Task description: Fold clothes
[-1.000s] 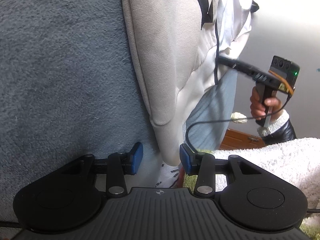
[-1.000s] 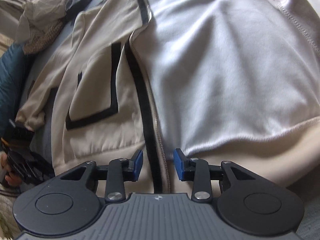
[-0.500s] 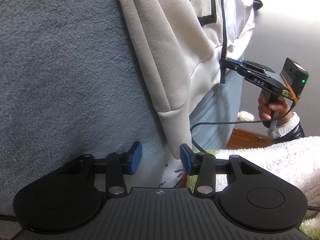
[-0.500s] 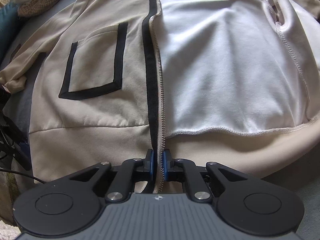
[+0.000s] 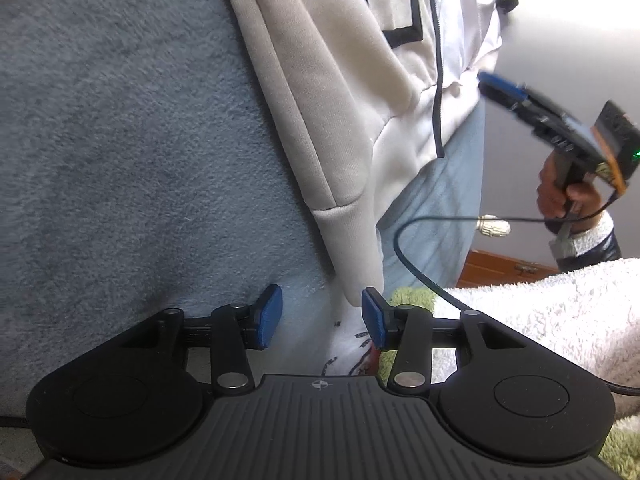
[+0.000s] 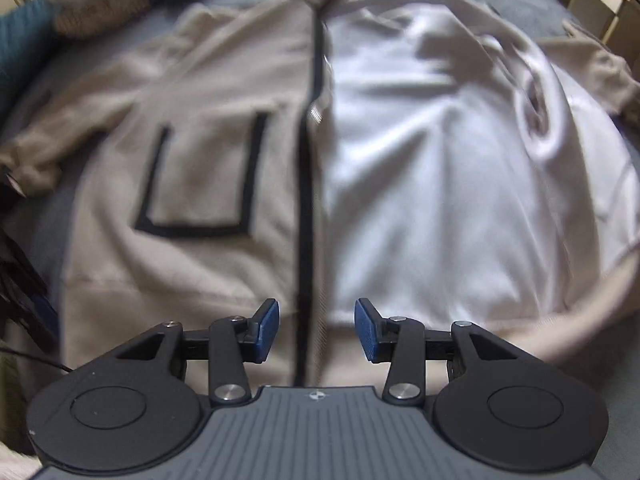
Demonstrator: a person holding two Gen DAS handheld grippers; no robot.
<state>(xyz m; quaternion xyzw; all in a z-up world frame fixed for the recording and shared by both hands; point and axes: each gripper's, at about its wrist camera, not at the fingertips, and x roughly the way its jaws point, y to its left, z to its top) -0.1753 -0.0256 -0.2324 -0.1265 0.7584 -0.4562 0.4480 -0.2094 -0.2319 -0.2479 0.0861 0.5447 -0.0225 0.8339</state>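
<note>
A beige zip jacket (image 6: 200,184) with a black-edged pocket (image 6: 204,180) lies open on a grey-blue blanket (image 5: 120,140), its white lining (image 6: 440,184) facing up. My right gripper (image 6: 316,330) hangs above the hem by the black zip edge (image 6: 306,200); its jaws are opening and nothing is pressed between the pads. In the left wrist view the right gripper (image 5: 500,88) hovers off the jacket's hem, held by a hand (image 5: 560,196). My left gripper (image 5: 322,318) is open beside the sleeve cuff (image 5: 352,248), whose tip ends next to the right pad.
A heap of other clothes (image 6: 100,0) lies beyond the jacket's collar, with a teal item (image 6: 24,40) at the left. A white fluffy towel (image 5: 540,320), a green rug (image 5: 412,296) and a black cable (image 5: 404,256) are beside the blanket's edge. Wooden slats (image 6: 600,4) show far right.
The right gripper, shut on the zip edge at the hem half a second ago, has opened, let it go and risen. The left gripper has stayed by the cuff.
</note>
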